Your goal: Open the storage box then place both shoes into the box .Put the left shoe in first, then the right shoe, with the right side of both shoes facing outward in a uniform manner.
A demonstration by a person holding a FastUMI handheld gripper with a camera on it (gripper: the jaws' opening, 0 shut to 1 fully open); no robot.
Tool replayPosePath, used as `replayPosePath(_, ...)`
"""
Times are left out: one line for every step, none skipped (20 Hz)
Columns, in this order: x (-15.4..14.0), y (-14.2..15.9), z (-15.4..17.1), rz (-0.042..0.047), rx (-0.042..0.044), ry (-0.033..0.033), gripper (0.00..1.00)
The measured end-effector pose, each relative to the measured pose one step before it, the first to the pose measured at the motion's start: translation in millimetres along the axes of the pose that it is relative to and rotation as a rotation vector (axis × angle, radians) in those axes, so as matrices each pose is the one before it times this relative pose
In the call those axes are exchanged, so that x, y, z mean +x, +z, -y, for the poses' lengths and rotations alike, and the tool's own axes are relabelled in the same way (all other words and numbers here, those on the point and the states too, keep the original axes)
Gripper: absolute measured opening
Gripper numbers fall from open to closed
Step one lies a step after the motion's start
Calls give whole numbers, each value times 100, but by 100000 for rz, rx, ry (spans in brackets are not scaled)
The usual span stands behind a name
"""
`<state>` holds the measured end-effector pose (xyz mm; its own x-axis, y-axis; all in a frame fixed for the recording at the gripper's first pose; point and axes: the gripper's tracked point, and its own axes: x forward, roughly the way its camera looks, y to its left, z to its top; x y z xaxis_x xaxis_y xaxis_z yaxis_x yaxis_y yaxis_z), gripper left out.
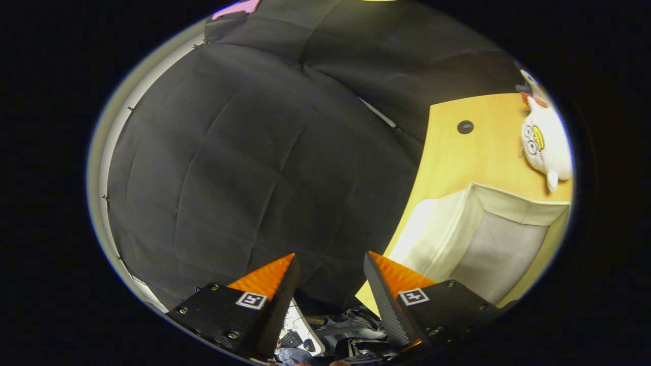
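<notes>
The view is tilted hard, and most of what lies ahead of my gripper (330,254) is the booth's black cloth wall (254,168). Its two fingers stand apart, open, with nothing between them. Off to the right of the right finger, a white storage box (483,239) sits on a light wooden table (457,152). The box shows a pale rim and a greyish panel; I cannot tell whether it is open or closed. The gripper is apart from the box and touches nothing.
A white plush toy (546,145) with a cartoon face lies on the table beyond the box. A dark round hole (465,127) marks the tabletop near it. Dark clutter and a white edge (305,335) show low between the fingers.
</notes>
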<state>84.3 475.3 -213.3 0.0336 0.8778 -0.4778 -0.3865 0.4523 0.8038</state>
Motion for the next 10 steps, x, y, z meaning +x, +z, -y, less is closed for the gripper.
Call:
replayPosePath(-1310, -49, 874, 936, -296, -1496, 88)
replayPosePath(-1249, -135, 919, 726, -176, -1895, 88)
replayPosePath(-1368, 130, 961, 838, -449, -1828, 92)
replayPosePath(-996, 122, 1080, 1400, -1194, -1635, 96)
replayPosePath(-1308, 60, 1340, 1057, -1542, -2482, 96)
replayPosePath(-1086, -15, 1114, 1145, -1528, -1677, 96)
replayPosePath(-1349, -40, 905, 1215, -595, -1602, 96)
replayPosePath(-1129, 31, 972, 1233, 284, -1594, 96)
replayPosePath(-1146, -29, 970, 1054, 896, -1652, 96)
replayPosePath(-1170, -182, 1175, 963, 1056, -1817, 96)
